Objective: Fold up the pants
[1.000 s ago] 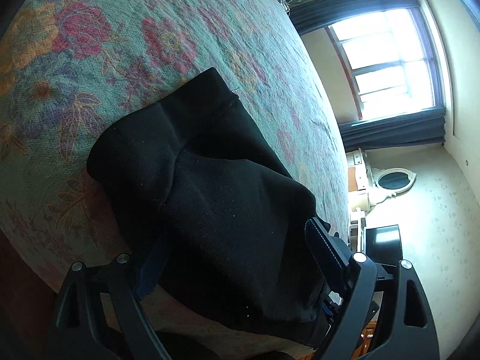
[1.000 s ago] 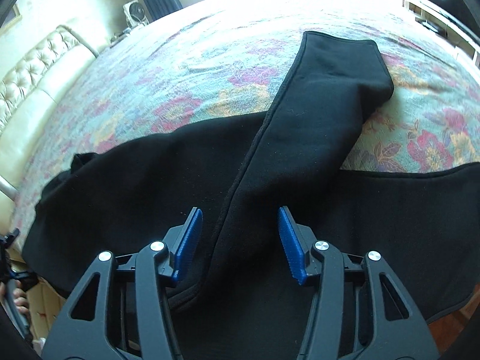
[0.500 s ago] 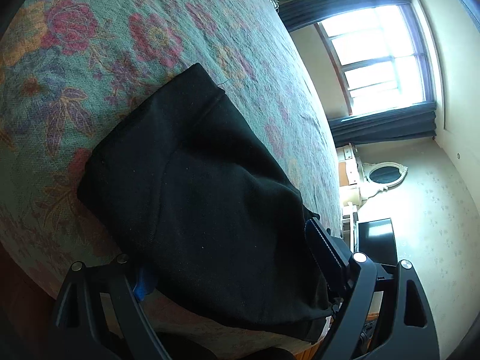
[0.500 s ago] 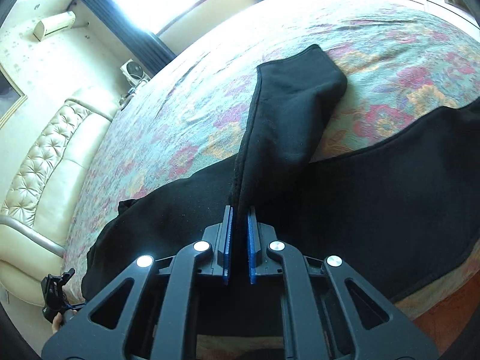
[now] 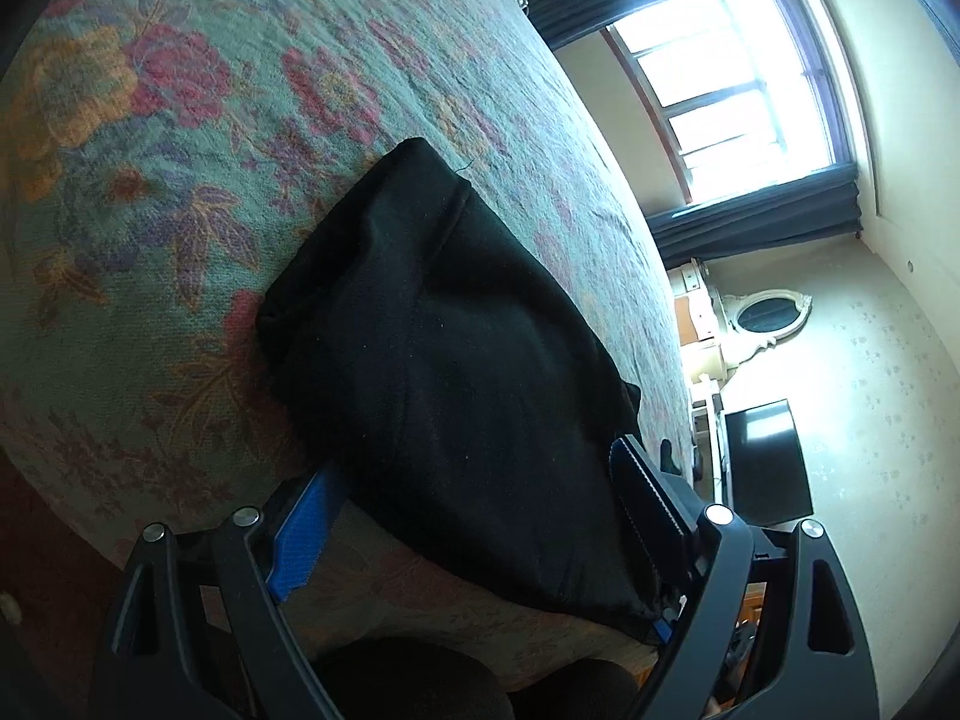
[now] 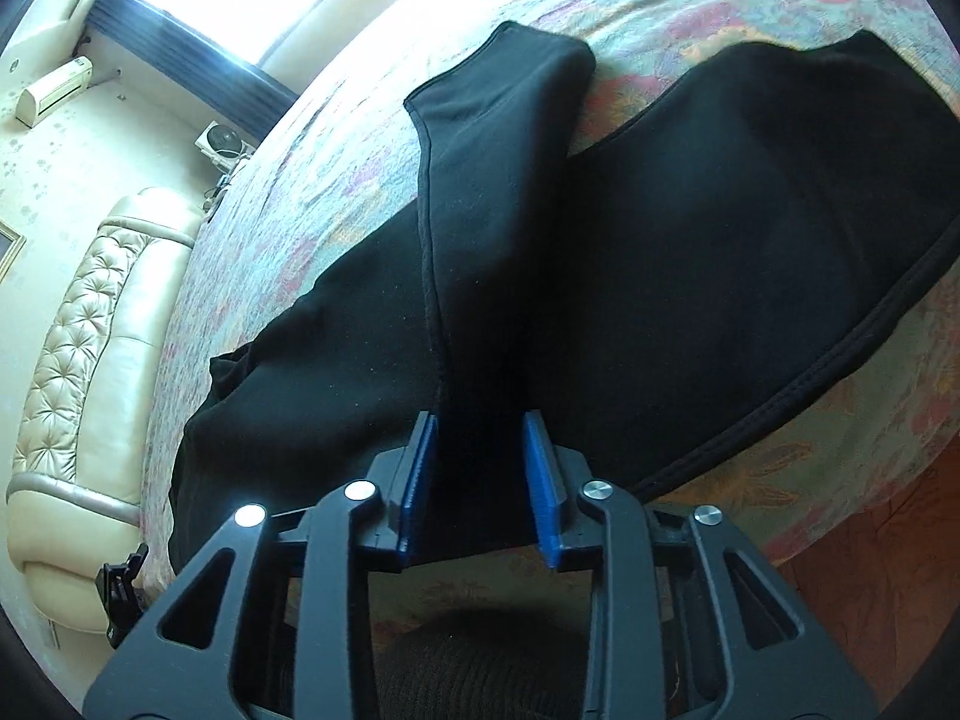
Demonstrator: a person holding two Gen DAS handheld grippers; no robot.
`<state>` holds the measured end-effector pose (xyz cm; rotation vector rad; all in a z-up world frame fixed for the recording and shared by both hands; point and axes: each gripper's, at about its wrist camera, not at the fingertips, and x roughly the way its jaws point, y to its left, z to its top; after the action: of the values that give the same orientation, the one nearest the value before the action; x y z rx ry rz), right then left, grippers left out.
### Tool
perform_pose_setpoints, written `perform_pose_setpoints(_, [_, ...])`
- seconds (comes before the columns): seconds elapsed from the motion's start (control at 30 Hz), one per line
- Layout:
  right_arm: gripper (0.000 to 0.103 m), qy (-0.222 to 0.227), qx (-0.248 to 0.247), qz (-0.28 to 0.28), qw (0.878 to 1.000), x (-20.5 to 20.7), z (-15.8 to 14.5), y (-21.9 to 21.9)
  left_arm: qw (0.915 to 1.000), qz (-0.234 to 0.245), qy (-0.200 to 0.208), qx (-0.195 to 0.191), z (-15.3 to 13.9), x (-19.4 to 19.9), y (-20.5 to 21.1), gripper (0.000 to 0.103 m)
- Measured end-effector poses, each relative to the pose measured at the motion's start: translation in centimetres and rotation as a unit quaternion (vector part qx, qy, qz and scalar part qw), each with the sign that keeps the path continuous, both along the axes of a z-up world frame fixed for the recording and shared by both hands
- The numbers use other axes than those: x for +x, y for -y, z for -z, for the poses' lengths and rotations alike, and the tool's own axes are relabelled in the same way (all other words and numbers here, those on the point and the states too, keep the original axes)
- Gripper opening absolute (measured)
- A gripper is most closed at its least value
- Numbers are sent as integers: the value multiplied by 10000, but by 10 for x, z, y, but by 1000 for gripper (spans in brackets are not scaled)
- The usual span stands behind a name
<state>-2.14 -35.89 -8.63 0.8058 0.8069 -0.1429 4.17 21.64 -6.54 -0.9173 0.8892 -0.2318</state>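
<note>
Pants half folded on the bed

Right gripper (image 6: 480, 480) has just been opening, its jaws loose around the pants (image 6: 600, 276) leg laid crosswise ahead. Left gripper (image 5: 474, 516) stands wide, straddling fabric without clamping. One leg seems turned over; further folds likely remain. Beyond lies a floral bedspread (image 5: 180, 120), headboard (image 6: 78, 348), window (image 5: 738, 78).

Black pants (image 6: 690, 252) sprawl across the bed, soft fleece with a stitched hem. One leg (image 6: 498, 138) lies folded back over the rest, running straight ahead from between the right tongs (image 6: 480, 480). A bunched end (image 5: 456, 372) sits between the left tongs (image 5: 474, 516).
</note>
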Motion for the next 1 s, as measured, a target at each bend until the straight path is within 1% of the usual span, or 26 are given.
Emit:
perform_pose_setpoints(0.07, [36,188,-274,-27,9994,-4,-20,-1,9983,35,201,543,-16,-12,0,86])
perform_pose_setpoints(0.1, [37,327,-379,-95,9987,-3,-31,-4,9968,76,384,693,-26,-17,1,86])
perform_pose_setpoints(0.13, [41,492,-407,-221,9977,1,-41,-7,9952,118,559,788,-36,-20,4,86])
perform_pose_setpoints(0.2, [48,765,-290,-767,9937,22,-59,-21,9912,310,971,848,-59,-17,18,86])
perform_pose_setpoints(0.23, [49,905,-205,-1118,9894,39,-66,-33,9888,459,1173,803,-68,-13,27,86])
perform_pose_setpoints(0.27, [49,988,-115,-1496,9837,55,-71,-44,9862,623,1346,730,-75,-7,39,86])
perform_pose_setpoints(0.3, [52,994,-22,-1906,9766,76,-73,-60,9838,796,1474,636,-80,1,56,86])
perform_pose_setpoints(0.33, [53,1012,-32,-2257,9689,97,-75,-76,9815,984,1554,525,-80,11,71,86])
perform_pose_setpoints(0.37, [53,1047,-133,-2536,9615,119,-76,-93,9804,1123,1556,450,-77,21,86,86])
perform_pose_setpoints(0.4, [53,988,-187,-2822,9541,142,-75,-110,9807,1211,1487,395,-69,30,101,86])
perform_pose_setpoints(0.47, [53,950,-214,-3282,9396,186,-71,-141,9824,1387,1217,304,-49,47,127,86])
perform_pose_setpoints(0.53, [53,784,-473,-3656,9263,225,-65,-170,9828,1565,974,134,-29,56,150,86])
perform_pose_setpoints(0.57, [53,680,-537,-3836,9194,241,-58,-182,9820,1664,885,113,-21,59,161,86])
perform_pose_setpoints(0.6, [53,602,-588,-3942,9152,255,-54,-191,9809,1756,828,151,-14,59,171,86])
perform_pose_setpoints(0.63, [53,472,-599,-4050,9111,266,-46,-200,9791,1846,807,270,-10,59,180,86])
perform_pose_setpoints(0.67, [53,310,-632,-4096,9095,278,-38,-205,9764,1932,829,491,-8,57,188,86])
perform_pose_setpoints(0.73, [53,100,-622,-4151,9076,290,-25,-212,9672,2151,987,926,-9,53,201,86])
perform_pose_setpoints(0.77, [50,17,-595,-4192,9059,294,-19,-214,9633,2231,1048,1060,-9,50,205,86])
perform_pose_setpoints(0.8, [31,-45,-584,-4252,9032,297,-14,-216,9609,2276,1083,1149,-8,48,207,86])
perform_pose_setpoints(0.83, [18,-92,-595,-4322,8998,301,-9,-220,9591,2303,1110,1215,-7,47,208,86])
perform_pose_setpoints(0.93, [16,20,-741,-4398,8950,303,-9,-225,9590,2306,1097,1228,-3,44,206,86])
perform_pose_setpoints(1.0, [15,114,-760,-4299,8996,305,-13,-221,9596,2315,1070,1189,-2,45,205,86])
